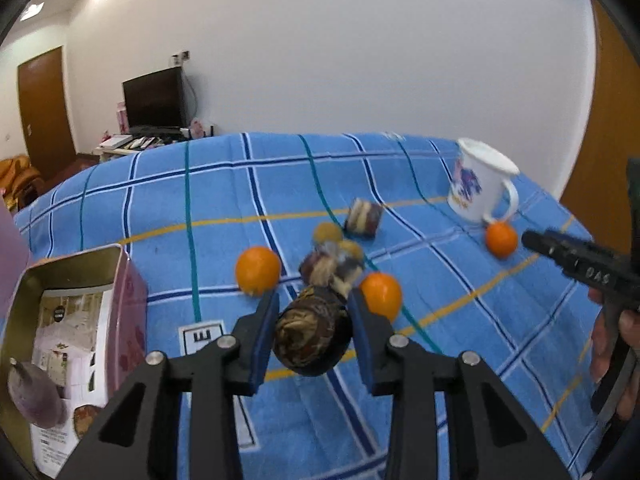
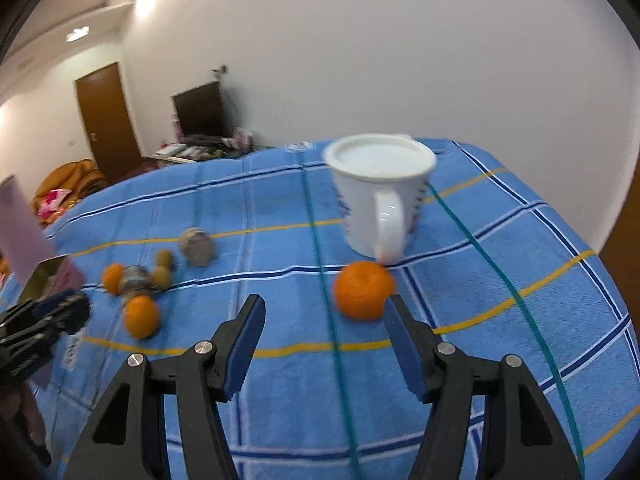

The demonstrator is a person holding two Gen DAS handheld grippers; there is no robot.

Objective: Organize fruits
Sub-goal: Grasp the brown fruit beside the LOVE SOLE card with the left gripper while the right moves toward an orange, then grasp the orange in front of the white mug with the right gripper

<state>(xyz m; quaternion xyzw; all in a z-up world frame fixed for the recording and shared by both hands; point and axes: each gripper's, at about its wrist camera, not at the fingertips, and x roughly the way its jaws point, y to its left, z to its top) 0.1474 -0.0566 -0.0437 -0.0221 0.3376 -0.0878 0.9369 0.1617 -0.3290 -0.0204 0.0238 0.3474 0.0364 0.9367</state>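
Black gripper frames fill the bottom of both wrist views, so starting there. Left gripper (image 1: 314, 320) has its blue fingers (image 1: 264, 340) pinching a dark, mottled brownish fruit (image 1: 312, 332), looks like a passion fruit or something wrinkly, can't say for sure. It's held above the blue checked cloth (image 1: 440, 280) on the desk, and its long axis runs roughly along the fingers, pointing away from the camera.

Biggest thing that matters next: the open tin box (image 1: 72, 280) sits to the left of that gripper, near it, mouth facing up and toward the camera. There's already a purplish fruit (image 1: 34, 396) lying in it, plus some printed paper. My guess is the held fruit goes there, so the move is a swing to the left and then a release over the opening. Left hand is clearly the nearer one to the box.

Right gripper (image 2: 324, 344) has its fingers spread wide with nothing between them. A mandarin (image 2: 362, 290) sits just ahead of it, a bit toward the right finger, and touching or almost touching the handle of the white mug (image 2: 380, 196) behind it. So the right side would need a small shift right to centre it, I reckon, and the mug handle could get bumped.

Smaller stuff: two more mandarins (image 1: 258, 270) and (image 1: 382, 294) flank a cluster of little fruits (image 1: 332, 264), blurry, well apart from the mug.
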